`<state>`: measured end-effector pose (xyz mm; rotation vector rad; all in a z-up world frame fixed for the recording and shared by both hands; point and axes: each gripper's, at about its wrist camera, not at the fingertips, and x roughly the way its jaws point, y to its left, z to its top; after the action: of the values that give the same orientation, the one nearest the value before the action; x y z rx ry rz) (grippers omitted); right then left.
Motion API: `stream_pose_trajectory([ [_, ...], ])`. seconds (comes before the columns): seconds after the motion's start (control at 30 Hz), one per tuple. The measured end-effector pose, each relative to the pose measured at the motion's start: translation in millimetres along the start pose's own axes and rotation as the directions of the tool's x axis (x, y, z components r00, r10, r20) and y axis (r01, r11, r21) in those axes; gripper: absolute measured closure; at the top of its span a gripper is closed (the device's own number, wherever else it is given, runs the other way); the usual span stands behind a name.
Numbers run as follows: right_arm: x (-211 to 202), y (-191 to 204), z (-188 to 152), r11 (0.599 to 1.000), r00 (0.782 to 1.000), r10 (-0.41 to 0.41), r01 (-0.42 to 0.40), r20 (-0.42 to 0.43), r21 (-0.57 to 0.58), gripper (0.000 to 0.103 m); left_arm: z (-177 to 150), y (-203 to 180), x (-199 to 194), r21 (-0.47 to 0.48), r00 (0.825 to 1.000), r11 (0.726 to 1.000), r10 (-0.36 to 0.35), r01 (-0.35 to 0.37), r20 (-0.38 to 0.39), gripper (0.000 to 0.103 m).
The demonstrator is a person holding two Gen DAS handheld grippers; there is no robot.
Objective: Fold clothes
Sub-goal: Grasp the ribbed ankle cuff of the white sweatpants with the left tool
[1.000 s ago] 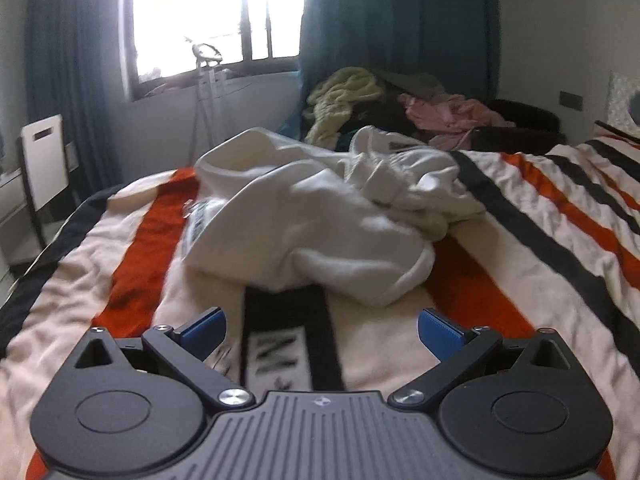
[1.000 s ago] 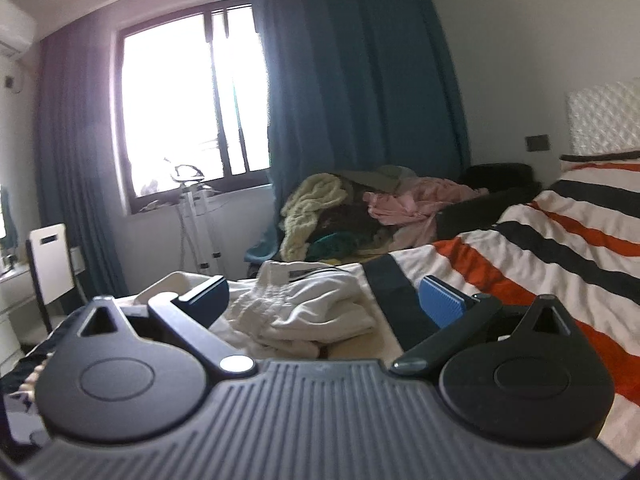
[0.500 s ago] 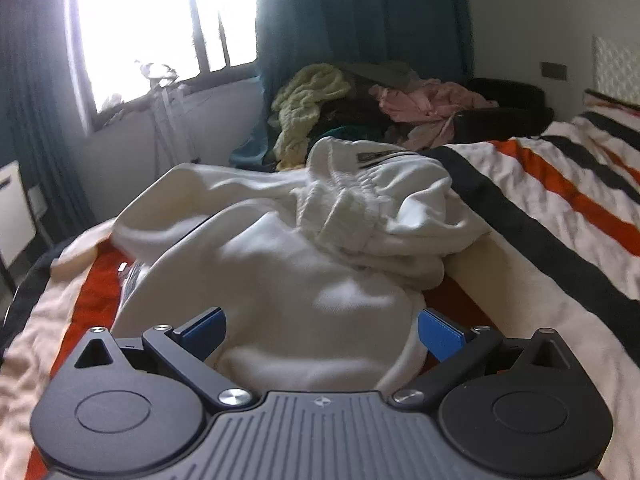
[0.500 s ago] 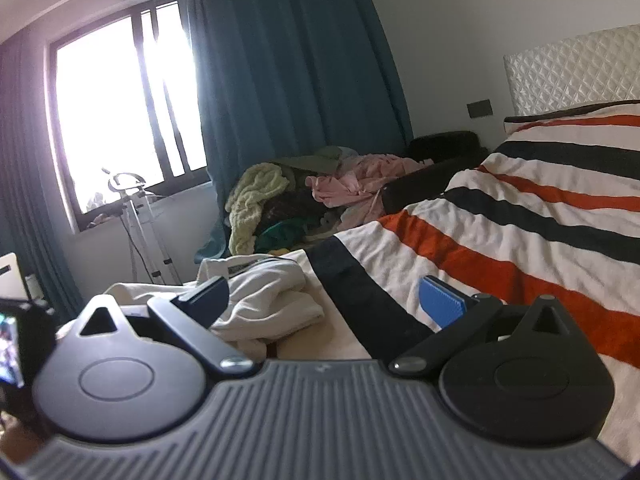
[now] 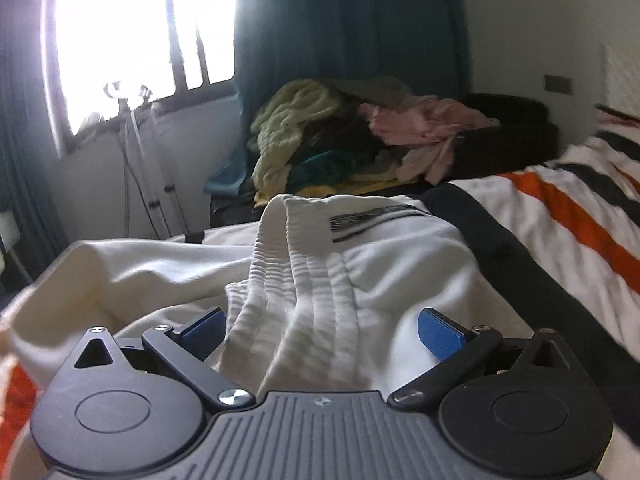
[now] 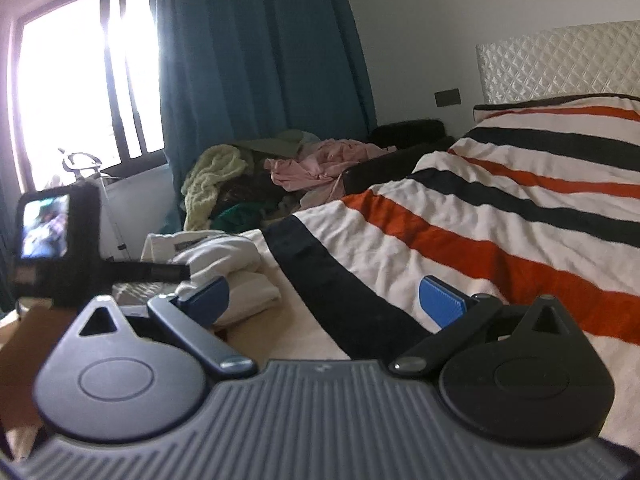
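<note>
Bedroom | left gripper (image 5: 320, 330), jaws wide, straddles ribbed waistband (image 5: 288, 296) of white sweatpants (image 5: 400, 264) on striped blanket (image 6: 500, 216) | right gripper (image 6: 324, 300) wide, empty | next, likely: pinch waistband, spread flat.

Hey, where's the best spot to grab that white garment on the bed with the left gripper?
Probably the ribbed waistband of the white garment. It is bunched into a raised ridge running straight between the open left gripper, so coming in low from the near side and closing across it should catch thick cloth.
</note>
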<state>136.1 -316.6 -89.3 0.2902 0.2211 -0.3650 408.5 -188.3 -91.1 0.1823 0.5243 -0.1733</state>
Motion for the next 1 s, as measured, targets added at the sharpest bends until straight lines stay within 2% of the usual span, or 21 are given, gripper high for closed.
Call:
stream_pose_trajectory([
  [0.13,13,5,-8,0.999,0.999,-0.034,0.034,-0.012,-0.030,0.000,5,7,29,-0.047,0.999,0.999,-0.024,0.023,-0.025,0.002],
  [0.2,18,6,-11,0.998,0.999,-0.048,0.047,-0.020,-0.035,0.000,7,9,38,-0.054,0.999,0.998,-0.020,0.018,-0.029,0.007],
  [0.27,22,5,-13,0.998,0.998,-0.060,0.059,-0.030,-0.033,0.000,10,8,40,-0.046,0.999,0.999,-0.024,0.023,-0.021,0.026],
  [0.3,24,4,-14,0.997,0.997,-0.067,0.066,-0.035,-0.032,0.000,11,7,37,-0.038,1.000,0.999,-0.025,0.024,-0.015,0.030],
  [0.37,26,4,-15,0.996,0.996,-0.079,0.078,-0.035,-0.031,0.000,14,5,30,-0.024,0.999,0.999,-0.031,0.031,-0.006,0.049],
  [0.4,25,4,-16,0.996,0.996,-0.080,0.079,-0.030,-0.036,0.000,16,3,25,-0.019,0.999,0.999,-0.039,0.039,-0.003,0.053],
  [0.43,25,4,-16,0.996,0.996,-0.082,0.081,-0.024,-0.040,0.000,17,3,18,-0.018,0.999,0.999,-0.043,0.043,0.006,0.064],
  [0.47,25,5,-16,0.996,0.996,-0.084,0.083,-0.019,-0.044,0.000,19,3,9,-0.016,0.999,0.999,-0.046,0.047,0.017,0.090],
  [0.5,23,5,-16,0.995,0.996,-0.085,0.084,-0.013,-0.050,0.000,21,6,-1,-0.014,0.999,0.999,-0.040,0.040,0.027,0.096],
  [0.6,17,2,-15,0.996,0.997,-0.079,0.078,0.000,-0.050,0.000,26,14,-33,0.016,0.997,0.999,-0.052,0.051,0.054,0.097],
  [0.8,7,2,-14,0.994,0.996,-0.086,0.087,0.032,-0.060,0.000,15,35,-127,0.054,0.984,0.990,-0.139,0.133,0.115,0.097],
  [0.9,0,6,-13,0.992,0.995,-0.076,0.082,0.063,-0.096,0.000,-2,42,-179,0.047,0.978,0.985,-0.171,0.166,0.120,0.097],
  [1.0,-7,10,-12,0.989,0.994,-0.065,0.075,0.084,-0.124,0.000,-34,48,-231,0.033,0.968,0.976,-0.216,0.213,0.124,0.098],
])
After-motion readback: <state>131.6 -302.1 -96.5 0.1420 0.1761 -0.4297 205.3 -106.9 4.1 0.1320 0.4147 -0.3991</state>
